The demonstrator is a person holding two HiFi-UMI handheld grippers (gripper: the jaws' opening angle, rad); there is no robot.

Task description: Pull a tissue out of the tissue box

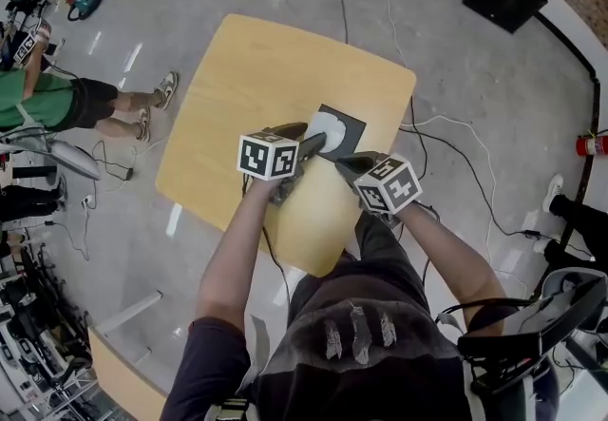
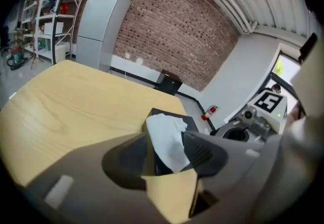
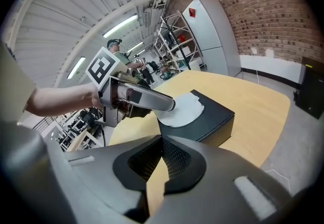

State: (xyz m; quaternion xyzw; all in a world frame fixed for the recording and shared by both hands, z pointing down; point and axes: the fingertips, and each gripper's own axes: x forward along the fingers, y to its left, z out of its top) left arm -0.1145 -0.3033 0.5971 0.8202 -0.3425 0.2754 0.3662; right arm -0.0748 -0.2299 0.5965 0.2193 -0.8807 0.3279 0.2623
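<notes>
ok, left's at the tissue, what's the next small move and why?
Probably close the left gripper on the tissue before any pull. The tissue stands up from the black tissue box right between its tongs, but they look apart, with table showing in the gap, so pulling now would likely slip.

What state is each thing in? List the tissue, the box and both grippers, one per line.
Tissue: sticking up from the box, not pulled out.
Tissue box: flat on the table, opening upward.
Left gripper: open, jaws around the tissue.
Right gripper: shut, empty, short of the box.
</notes>
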